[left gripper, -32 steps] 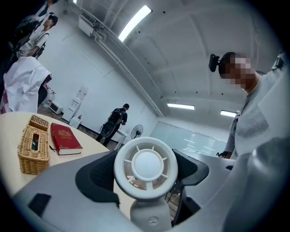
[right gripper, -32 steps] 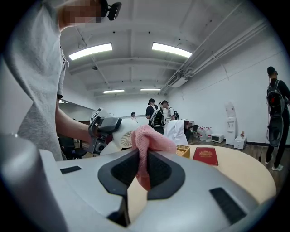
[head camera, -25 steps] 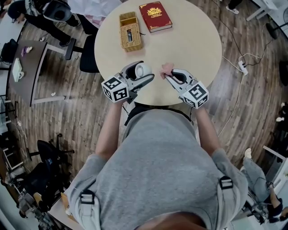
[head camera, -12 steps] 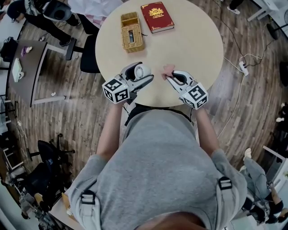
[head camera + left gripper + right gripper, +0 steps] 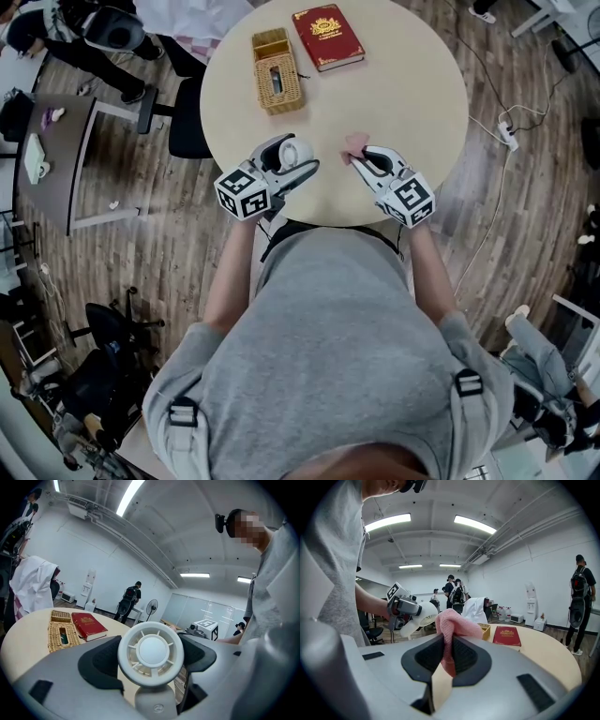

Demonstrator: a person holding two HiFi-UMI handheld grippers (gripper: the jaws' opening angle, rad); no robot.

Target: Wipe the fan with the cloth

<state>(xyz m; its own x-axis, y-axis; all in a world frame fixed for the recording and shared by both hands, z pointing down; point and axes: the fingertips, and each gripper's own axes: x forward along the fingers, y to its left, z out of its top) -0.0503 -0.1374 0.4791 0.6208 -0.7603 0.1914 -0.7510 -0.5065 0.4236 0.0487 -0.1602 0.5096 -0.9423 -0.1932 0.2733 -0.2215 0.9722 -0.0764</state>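
A small white hand-held fan (image 5: pixel 294 150) is held upright over the near edge of the round table, clamped by its handle in my left gripper (image 5: pixel 302 165). In the left gripper view its round grille (image 5: pixel 151 652) fills the middle between the dark pads. My right gripper (image 5: pixel 355 157) hovers a hand's width to the right, shut on a pink cloth (image 5: pixel 353 145). The right gripper view shows the cloth (image 5: pixel 454 625) bunched above the closed pads, with the fan (image 5: pixel 423 612) beyond it to the left.
On the far side of the beige round table (image 5: pixel 394 84) lie a wicker tissue box (image 5: pixel 276 70) and a red book (image 5: pixel 324 36). A black chair (image 5: pixel 183 117) stands at the table's left. Other people stand further off in the room.
Both grippers have shifted slightly away from me over the table, still holding the fan and the cloth; the gap between them is about the same.
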